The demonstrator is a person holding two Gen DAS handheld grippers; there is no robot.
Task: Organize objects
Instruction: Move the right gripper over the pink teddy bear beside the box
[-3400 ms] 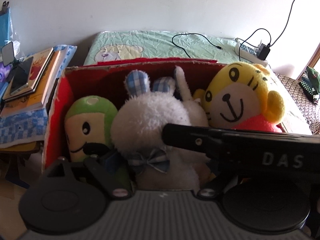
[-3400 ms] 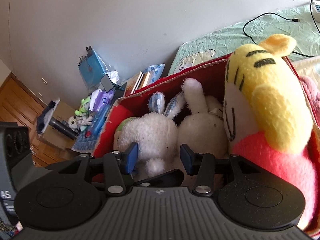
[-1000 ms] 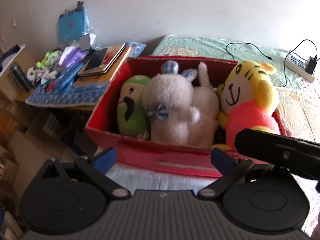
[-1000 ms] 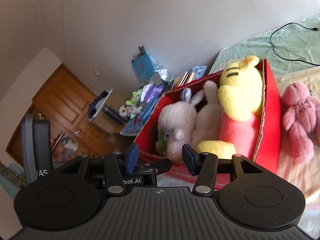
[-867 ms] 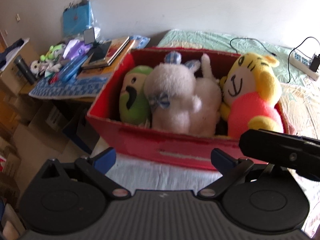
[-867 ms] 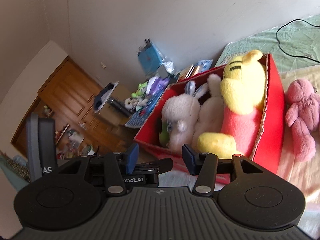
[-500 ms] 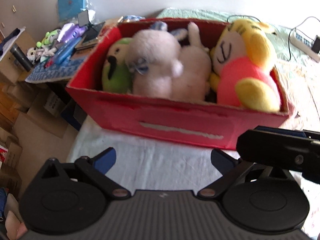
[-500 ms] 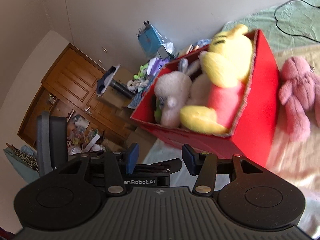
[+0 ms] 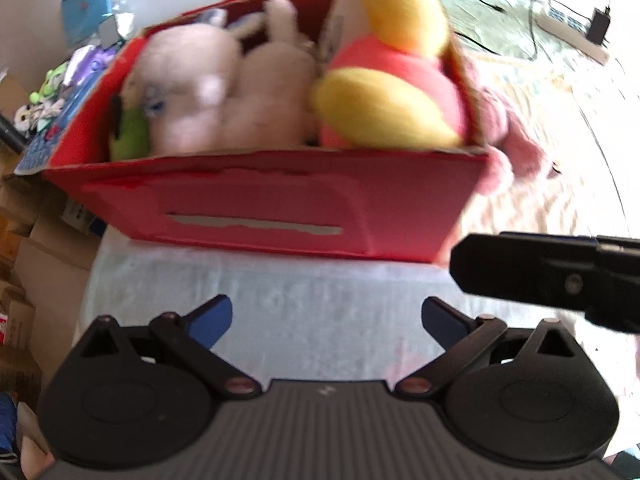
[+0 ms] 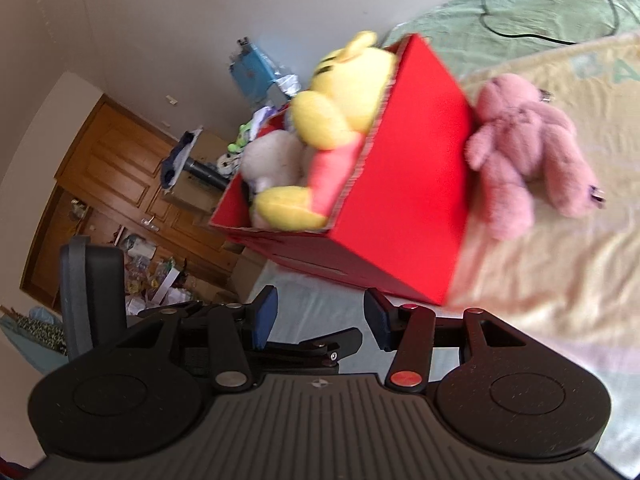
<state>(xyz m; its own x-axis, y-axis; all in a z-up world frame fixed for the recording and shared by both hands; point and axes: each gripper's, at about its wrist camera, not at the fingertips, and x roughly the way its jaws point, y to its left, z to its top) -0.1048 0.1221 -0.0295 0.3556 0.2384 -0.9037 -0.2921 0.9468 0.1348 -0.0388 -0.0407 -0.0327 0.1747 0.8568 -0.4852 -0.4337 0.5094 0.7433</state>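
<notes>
Red box (image 9: 264, 216) packed with plush toys; both grippers now backed away, empty.
Left wrist view: left gripper (image 9: 326, 316) fingers spread, clear of the box on the bed. Right wrist view: right gripper (image 10: 318, 316) released; 1 pink plush (image 10: 524, 148) lies outside, against the box, unsorted.

wall (image 10: 168, 20): plain pale | door (image 10: 108, 184): panelled wood | bed (image 10: 560, 240): daylit, pale sheet

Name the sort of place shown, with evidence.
Probably a bedroom: a red cardboard box of plush toys sits on a bed with a pale sheet, a pink plush bear beside it, and a wooden wardrobe behind.
</notes>
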